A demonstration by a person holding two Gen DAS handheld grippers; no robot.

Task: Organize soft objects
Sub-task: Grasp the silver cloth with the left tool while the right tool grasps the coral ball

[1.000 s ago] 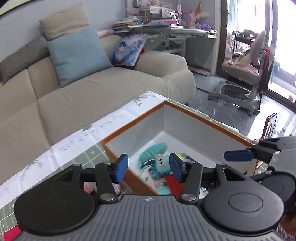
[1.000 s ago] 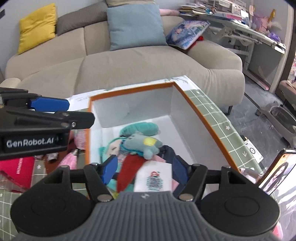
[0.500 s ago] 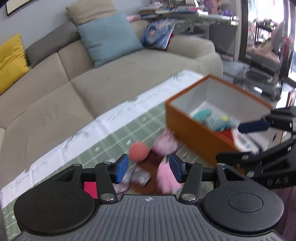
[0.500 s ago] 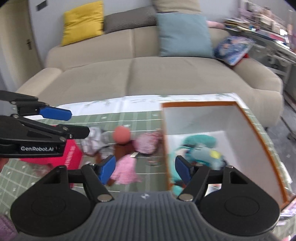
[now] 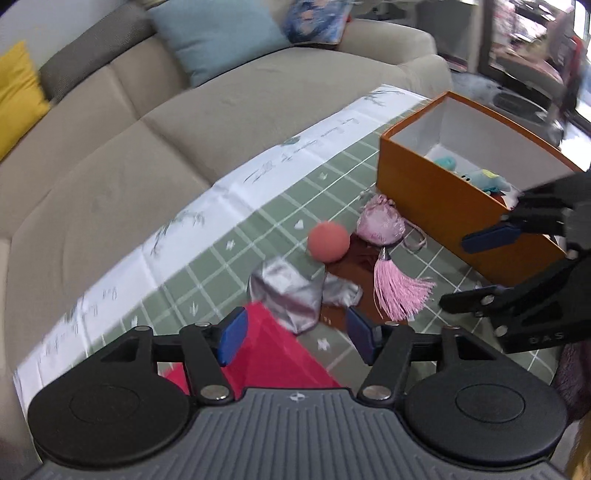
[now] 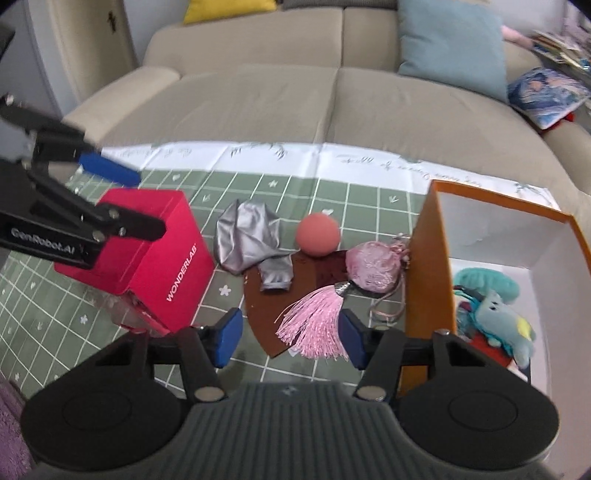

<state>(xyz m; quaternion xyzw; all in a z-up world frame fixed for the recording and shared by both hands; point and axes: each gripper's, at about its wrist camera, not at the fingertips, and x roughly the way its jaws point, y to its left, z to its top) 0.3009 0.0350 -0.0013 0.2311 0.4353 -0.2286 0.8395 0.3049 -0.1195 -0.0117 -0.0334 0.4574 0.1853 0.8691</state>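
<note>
Both grippers hang above the table, angled steeply downward over the loose soft items. Left gripper (image 5: 293, 334): jaws widening, nothing between the pads; the silver fabric pouch (image 5: 290, 291) and a corner of the red box (image 5: 266, 354) lie below the gap, not gripped. Right gripper (image 6: 290, 338): jaws narrowing, pads not pressing on anything; the pink tassel (image 6: 317, 325) lies on the table under the gap. In the left wrist view the right gripper enters from the right edge, over the near wall of the orange box (image 5: 443, 199). In the right wrist view the left gripper enters from the left edge, over the red box.

Soft items still on the table: the silver fabric pouch, crumpled; a coral ball (image 6: 317, 234) just beside it; a pink satin pouch (image 6: 373, 264) close against the orange box's outer wall, its tassel trailing toward the camera. A brown sheet (image 6: 266, 314) lies flat beneath the ball, the pink pouch and the tassel.

Already inside the orange box, on its white floor: a teal plush (image 6: 484, 282) and a grey-blue plush toy (image 6: 506, 325) with a yellow patch, over something red.

All of it sits on a green checked tablecloth (image 6: 44, 314) with a white border. Behind the table stands a beige sofa (image 6: 258, 92) bearing a light blue cushion (image 6: 450, 44) and a yellow cushion (image 6: 229, 7).
</note>
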